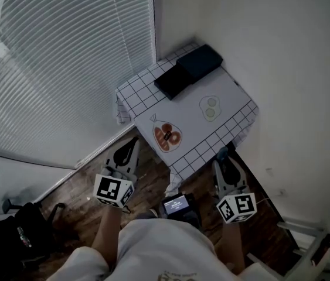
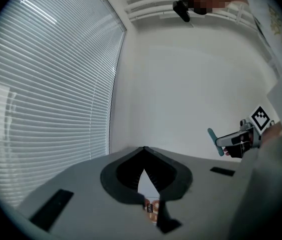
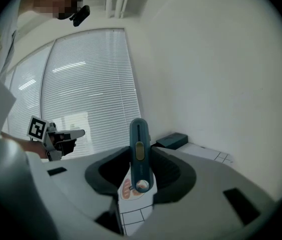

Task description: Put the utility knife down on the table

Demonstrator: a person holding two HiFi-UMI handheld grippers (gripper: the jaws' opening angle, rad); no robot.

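Head view: the desk [image 1: 235, 98] sits in the corner, with black boxes [image 1: 188, 70] at its far end, a meat picture [image 1: 166, 136] on the checked cloth and blinds [image 1: 53, 57] alongside. Left gripper view: the left hand-held gripper [image 2: 144, 153] looks closed on nothing, tips seemingly meeting. Right gripper view: the right hand-held gripper [image 3: 139, 159] clamps the teal utility knife [image 3: 139, 156] upright, off the desk, with the boxes beyond it.
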